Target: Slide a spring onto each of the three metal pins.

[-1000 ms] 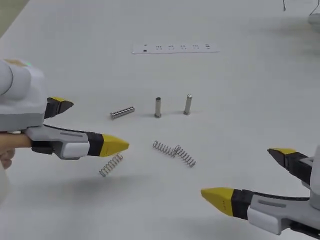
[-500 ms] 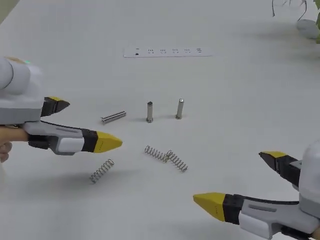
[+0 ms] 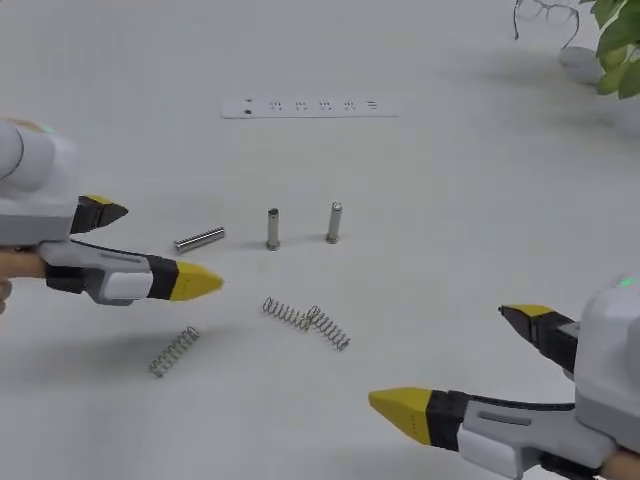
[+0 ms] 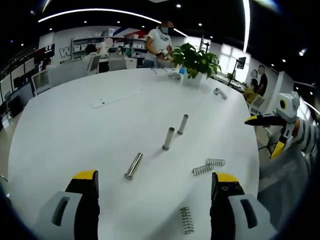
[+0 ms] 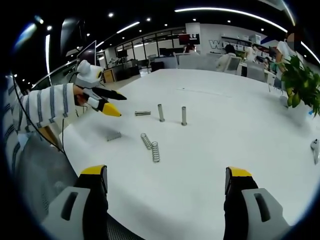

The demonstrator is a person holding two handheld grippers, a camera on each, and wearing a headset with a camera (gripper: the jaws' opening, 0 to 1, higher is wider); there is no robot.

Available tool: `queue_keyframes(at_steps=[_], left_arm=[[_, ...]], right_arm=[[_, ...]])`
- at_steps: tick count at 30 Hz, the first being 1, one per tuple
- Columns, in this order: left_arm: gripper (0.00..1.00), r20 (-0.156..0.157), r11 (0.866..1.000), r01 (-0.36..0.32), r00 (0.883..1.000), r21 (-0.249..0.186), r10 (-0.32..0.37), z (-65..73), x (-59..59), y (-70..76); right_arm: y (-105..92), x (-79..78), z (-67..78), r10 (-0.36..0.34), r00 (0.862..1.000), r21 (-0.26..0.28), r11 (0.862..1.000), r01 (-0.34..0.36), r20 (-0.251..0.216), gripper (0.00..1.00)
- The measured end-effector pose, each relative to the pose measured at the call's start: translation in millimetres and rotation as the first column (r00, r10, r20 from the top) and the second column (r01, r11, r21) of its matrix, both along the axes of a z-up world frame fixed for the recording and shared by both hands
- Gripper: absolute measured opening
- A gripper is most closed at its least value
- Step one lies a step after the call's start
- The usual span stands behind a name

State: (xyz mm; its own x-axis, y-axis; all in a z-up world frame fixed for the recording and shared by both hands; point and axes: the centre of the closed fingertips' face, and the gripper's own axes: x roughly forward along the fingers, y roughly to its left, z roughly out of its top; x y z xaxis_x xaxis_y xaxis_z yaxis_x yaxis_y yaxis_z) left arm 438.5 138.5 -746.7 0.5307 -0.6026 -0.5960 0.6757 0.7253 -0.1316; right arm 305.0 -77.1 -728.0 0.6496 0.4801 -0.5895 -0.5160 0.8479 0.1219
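The left hand-held gripper (image 3: 155,247) and right hand-held gripper (image 3: 458,360) hung wide open, empty. On the tabletop (image 3: 450,200), a fallen pin (image 3: 199,239) lay just ahead of the left one, two standing pins (image 3: 273,229) beyond. A lone spring (image 3: 174,351) lay beside it, and two touching springs (image 3: 288,314) between both.

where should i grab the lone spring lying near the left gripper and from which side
Take the lone spring at mid-length, jaws across its coils, coming down from above with the open left gripper. It lies flat and diagonal on the table, apart from the other two springs, so both long sides look free.
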Motion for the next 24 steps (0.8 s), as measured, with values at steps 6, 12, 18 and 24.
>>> queue_keyframes(at_steps=[6,12,18,24], left_arm=[[0.84,0.012,0.999,0.015,1.0,0.033,-0.015,-6.6,7.6,0.5],[0.79,0.016,0.999,0.028,0.999,0.043,-0.029,-11.6,13.1,-3.5],[0.77,-0.003,0.998,0.035,0.999,0.052,-0.035,-20.1,19.1,-8.5],[0.75,-0.017,0.998,0.043,0.999,0.049,-0.042,-25.8,25.2,-14.3]], right_arm=[[-0.3,0.6,0.6,-0.009,1.0,0.001,1.0,0.009,0.002,0.96],[-0.6,-1.8,-1.4,0.004,1.0,-0.021,1.0,-0.005,-0.004,0.96],[-0.2,-2.9,-3.3,0.007,1.0,-0.024,1.0,-0.007,-0.009,0.96],[-0.2,-6.5,-7.4,0.012,1.0,-0.03,0.999,-0.013,-0.022,0.95]])
